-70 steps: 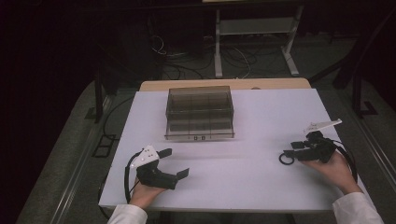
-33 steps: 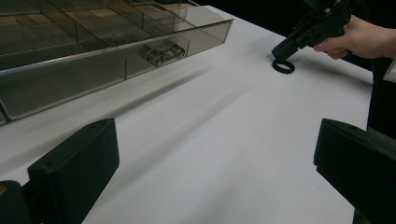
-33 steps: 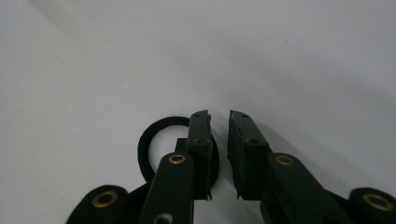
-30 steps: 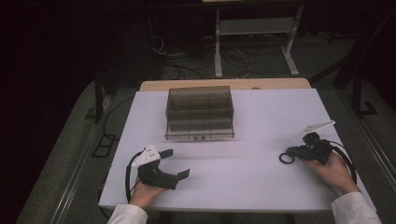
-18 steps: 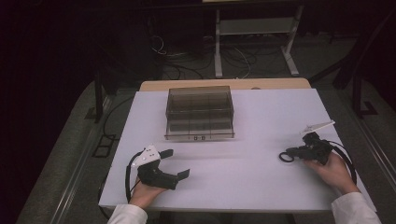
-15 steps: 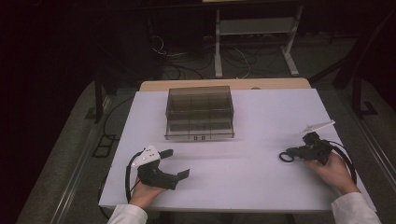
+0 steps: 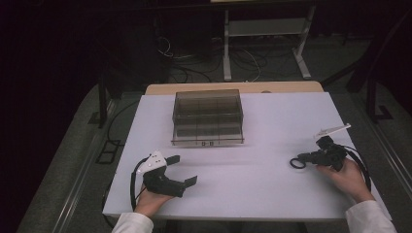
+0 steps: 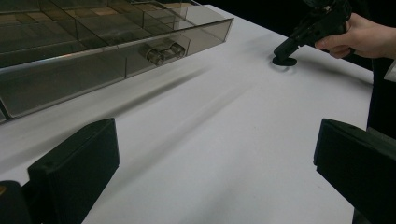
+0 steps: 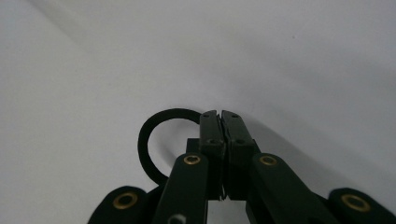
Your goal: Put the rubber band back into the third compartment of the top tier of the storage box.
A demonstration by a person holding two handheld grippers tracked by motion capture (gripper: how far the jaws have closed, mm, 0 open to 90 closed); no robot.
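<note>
At the near left of the white table (image 7: pixel 272 121), the left gripper (image 7: pixel 180 171) rests in the person's left hand (image 7: pixel 148 201) close to the near edge, its jaws spread wide with nothing between them; in the left gripper view the two black jaws stand far apart over bare tabletop. Farther in, left of centre and towards the far edge, sits the smoky clear compartment box (image 7: pixel 208 116), its near wall facing a broad open stretch of white surface that runs from the left gripper across to the right side. In the left gripper view, a small metal part (image 8: pixel 162 50) lies in one of the box's near compartments. On the right, well clear of the box and near the table's right edge, the right gripper (image 7: pixel 302 159) is held low by the right hand (image 7: pixel 347 177). Its jaws have just been closing and now stand pressed together on the rim of the black ring (image 9: pixel 159 140), which lies flat on the table just left of the jaw tips.
</note>
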